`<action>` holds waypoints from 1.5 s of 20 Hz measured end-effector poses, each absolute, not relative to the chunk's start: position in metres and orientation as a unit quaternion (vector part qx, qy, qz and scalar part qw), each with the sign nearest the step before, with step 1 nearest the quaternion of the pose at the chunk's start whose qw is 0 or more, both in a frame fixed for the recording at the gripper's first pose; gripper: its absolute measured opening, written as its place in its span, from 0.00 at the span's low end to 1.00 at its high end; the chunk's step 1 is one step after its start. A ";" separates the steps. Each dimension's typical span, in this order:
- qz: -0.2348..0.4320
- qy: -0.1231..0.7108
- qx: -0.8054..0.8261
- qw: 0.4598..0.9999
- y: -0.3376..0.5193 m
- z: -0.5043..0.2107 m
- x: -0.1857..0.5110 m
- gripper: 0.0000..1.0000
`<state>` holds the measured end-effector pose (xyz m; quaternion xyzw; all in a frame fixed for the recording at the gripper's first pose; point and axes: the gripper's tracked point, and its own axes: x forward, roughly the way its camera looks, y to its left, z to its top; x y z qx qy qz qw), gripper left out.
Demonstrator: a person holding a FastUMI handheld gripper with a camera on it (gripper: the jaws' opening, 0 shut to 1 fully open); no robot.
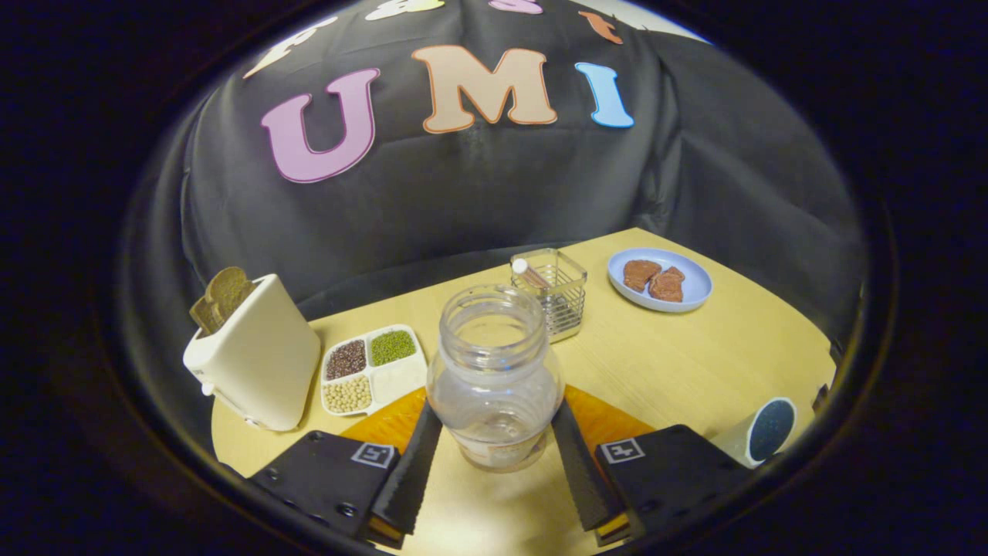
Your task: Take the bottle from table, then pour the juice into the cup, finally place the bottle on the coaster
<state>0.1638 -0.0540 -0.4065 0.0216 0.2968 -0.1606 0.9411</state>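
The hand-held gripper (pixel 494 444) clamps the clear bottle (pixel 494 378), one finger pressing each side. The bottle stands upright, open-mouthed, at the counter's (pixel 679 363) near edge, over the orange coaster (pixel 386 425).

One bottle (pixel 494 378), two meat pieces (pixel 654 279)

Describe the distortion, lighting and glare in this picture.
Gripper view: fisheye bends the table edge and wall into curves; warm light is even, dimming outward; soft glints on the clear bottle, held between the gripper fingers; toaster and plate stay sharp.
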 end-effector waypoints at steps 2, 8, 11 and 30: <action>-0.157 0.286 0.028 0.945 -0.053 -0.400 0.167 0.93; -0.130 0.258 0.062 0.955 -0.040 -0.381 0.178 1.00; -0.138 0.246 0.071 0.957 -0.044 -0.364 0.179 1.00; -0.027 0.093 0.038 0.995 -0.027 -0.104 0.199 1.00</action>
